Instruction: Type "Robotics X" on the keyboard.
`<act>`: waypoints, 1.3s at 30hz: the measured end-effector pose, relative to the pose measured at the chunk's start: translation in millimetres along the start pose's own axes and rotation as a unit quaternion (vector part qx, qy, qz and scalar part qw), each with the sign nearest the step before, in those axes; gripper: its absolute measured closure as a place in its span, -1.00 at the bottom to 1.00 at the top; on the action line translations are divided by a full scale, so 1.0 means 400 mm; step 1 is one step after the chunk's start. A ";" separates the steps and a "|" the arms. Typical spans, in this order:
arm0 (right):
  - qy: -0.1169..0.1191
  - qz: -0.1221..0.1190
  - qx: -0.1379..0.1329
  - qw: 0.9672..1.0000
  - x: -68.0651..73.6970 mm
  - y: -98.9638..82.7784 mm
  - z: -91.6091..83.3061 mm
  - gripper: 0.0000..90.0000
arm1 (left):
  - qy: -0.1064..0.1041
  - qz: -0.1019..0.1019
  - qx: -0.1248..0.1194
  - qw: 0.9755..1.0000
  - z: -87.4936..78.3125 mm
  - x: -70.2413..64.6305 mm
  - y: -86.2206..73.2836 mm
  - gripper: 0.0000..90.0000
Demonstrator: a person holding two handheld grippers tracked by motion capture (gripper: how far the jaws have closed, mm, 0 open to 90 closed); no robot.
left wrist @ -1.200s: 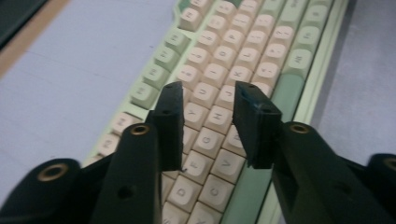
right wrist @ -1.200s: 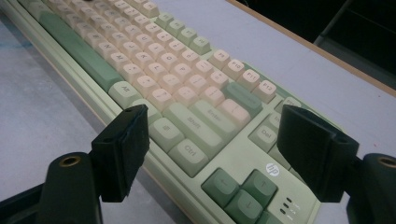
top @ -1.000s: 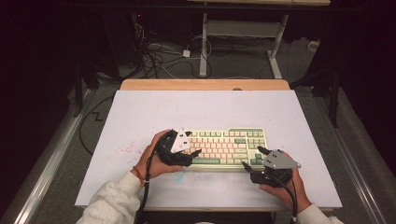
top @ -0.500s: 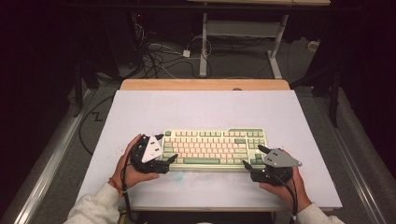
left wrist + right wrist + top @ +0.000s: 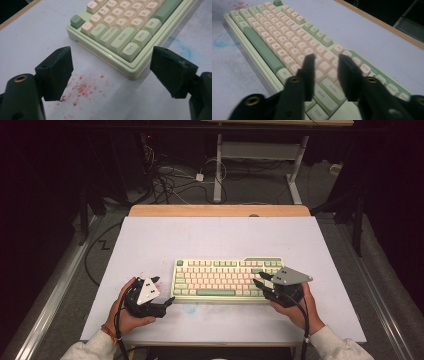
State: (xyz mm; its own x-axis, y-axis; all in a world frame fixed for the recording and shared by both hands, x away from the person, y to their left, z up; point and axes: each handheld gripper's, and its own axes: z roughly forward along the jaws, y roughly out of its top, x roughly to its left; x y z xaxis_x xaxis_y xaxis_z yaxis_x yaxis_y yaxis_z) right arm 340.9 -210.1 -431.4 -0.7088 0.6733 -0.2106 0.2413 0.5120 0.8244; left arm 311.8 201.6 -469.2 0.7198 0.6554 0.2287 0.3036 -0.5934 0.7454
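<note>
Lying square on the white table (image 5: 150,240), a pastel mechanical keyboard (image 5: 227,279) in cream and sage green sits just ahead of the person's two hands. The left tongs (image 5: 162,292) rest on the table beside the keyboard's left end, apart from it, with the jaws spread wide and nothing between them. In the left gripper view those jaws frame the near-left corner of the keyboard (image 5: 130,32), where the legends Tab, Caps Lock, Shift, Ctrl, Win and Alt can be read, along with Q, W, E, A, S, Z and X. Red speckles (image 5: 82,90) stain the table below that corner, and a faint blue smear (image 5: 185,48) lies at the right. The right tongs (image 5: 261,282) hover over the keyboard's right end; their jaws have just been closing and now stand narrow, gripping nothing. In the right gripper view they sit above the keys near Enter, Shift and Ctrl on the keyboard (image 5: 287,42); whether they touch the keycaps cannot be told.
</note>
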 end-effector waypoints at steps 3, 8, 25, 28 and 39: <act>0.016 -0.008 0.008 1.000 0.000 0.025 0.024 0.84 | 0.000 -0.001 0.003 1.000 0.003 0.002 -0.002 -0.61; 0.033 -0.021 0.020 0.999 0.010 0.060 0.071 1.00 | -0.002 -0.002 0.005 1.000 0.005 -0.001 -0.001 -0.61; 0.051 -0.038 0.083 0.995 0.033 0.082 0.203 1.00 | -0.004 0.008 0.020 1.000 0.015 -0.006 -0.004 -0.60; 0.047 -0.039 0.099 0.993 0.034 0.074 0.220 1.00 | -0.005 0.010 0.023 1.000 0.017 -0.008 -0.004 -0.60; 0.047 -0.026 0.055 0.997 0.026 0.078 0.173 0.96 | 0.006 0.020 0.030 0.999 0.017 -0.008 -0.003 -0.58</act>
State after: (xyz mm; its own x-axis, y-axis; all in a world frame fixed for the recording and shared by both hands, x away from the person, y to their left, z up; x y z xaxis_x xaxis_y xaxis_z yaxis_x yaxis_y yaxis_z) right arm 386.8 -150.1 -444.3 -0.7803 0.5937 -0.1966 0.2698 0.6032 0.7506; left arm 313.4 197.1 -474.8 0.7244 0.6365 0.2647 0.3127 -0.6457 0.6966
